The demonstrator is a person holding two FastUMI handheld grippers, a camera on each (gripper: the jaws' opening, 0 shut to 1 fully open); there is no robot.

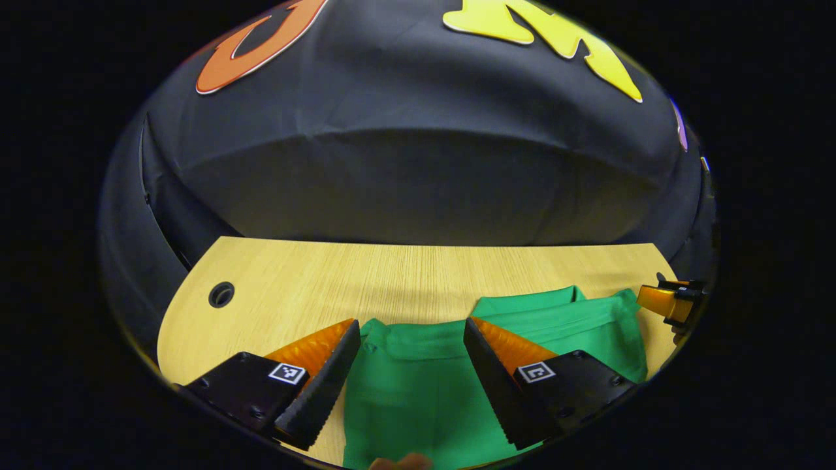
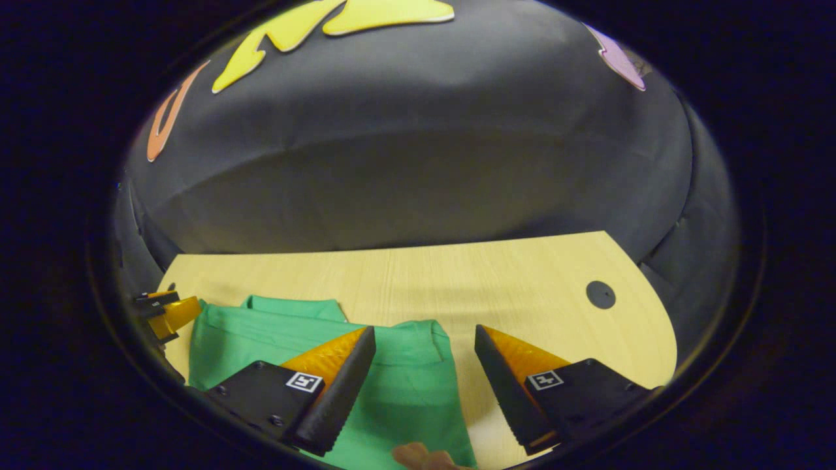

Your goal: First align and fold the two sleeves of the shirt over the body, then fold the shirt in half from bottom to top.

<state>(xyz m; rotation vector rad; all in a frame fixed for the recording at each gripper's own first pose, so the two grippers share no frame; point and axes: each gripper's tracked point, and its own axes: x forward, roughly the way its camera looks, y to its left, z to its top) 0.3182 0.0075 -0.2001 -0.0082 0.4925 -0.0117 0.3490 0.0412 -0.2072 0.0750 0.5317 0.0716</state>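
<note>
Both tools, left (image 1: 411,339) and right (image 2: 424,346), hang spread wide and empty above the green shirt (image 1: 418,385) on the tabletop (image 1: 392,274).

Left gripper (image 1: 411,339) and right gripper (image 2: 424,343): fingers spread, seemingly holding nothing.

Tongs (image 1: 411,336) w/ square markers (screwed mounts)

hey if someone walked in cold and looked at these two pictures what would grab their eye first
The bright green shirt on the pale wooden table, lying at its near edge. In the left gripper view the left gripper stands open just over the shirt; in the right gripper view the right gripper stands open over the shirt's right edge.
</note>
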